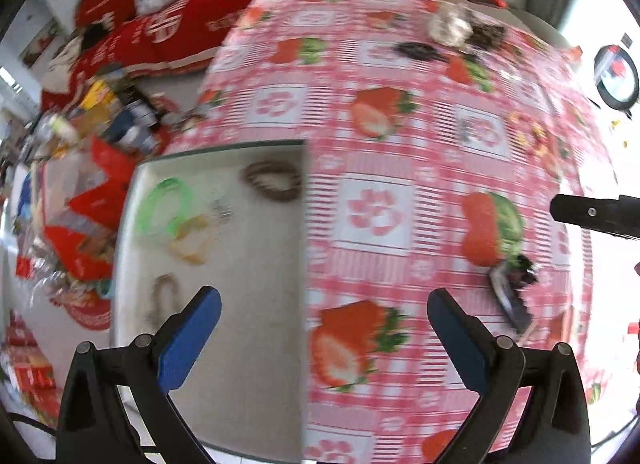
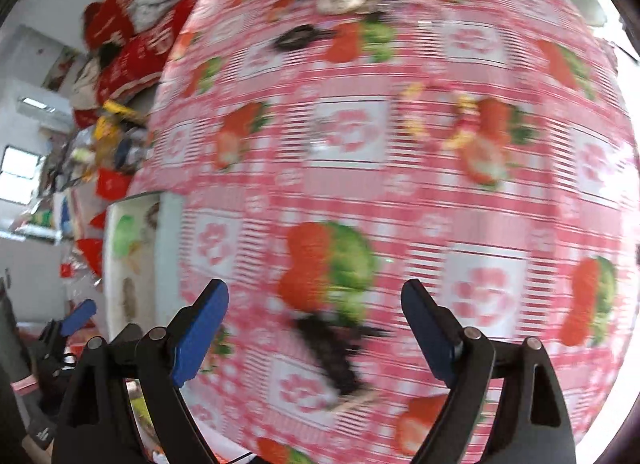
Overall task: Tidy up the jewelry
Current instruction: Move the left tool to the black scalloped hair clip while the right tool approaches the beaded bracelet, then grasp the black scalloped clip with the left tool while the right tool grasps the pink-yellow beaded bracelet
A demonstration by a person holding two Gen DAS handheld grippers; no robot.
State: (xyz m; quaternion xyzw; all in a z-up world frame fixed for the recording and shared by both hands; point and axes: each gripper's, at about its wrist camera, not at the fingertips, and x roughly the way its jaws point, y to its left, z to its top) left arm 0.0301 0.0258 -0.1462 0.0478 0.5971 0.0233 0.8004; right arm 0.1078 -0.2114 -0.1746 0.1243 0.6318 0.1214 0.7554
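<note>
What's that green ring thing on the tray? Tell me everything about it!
The green ring looks like a bangle, bright see-through green like plastic or glass, though the picture is blurry. It lies flat on the pale tray, near the far left corner. A yellowish piece sits right against its near side, maybe overlapping it. No gripper touches it. The right wrist view shows it only as a green smudge.

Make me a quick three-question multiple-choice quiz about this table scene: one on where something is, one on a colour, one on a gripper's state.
1. Where does the green bangle lie?
A. on the white tray
B. on the strawberry cloth
C. in a gripper

2. What colour are the gripper pads?
A. red
B. blue
C. yellow

3. How is the left gripper?
A. shut on a bangle
B. shut, empty
C. open, empty

Answers:
A: the green bangle rests on the white tray.
B: the pads are blue.
C: the left gripper stands wide, holding nothing.
</note>
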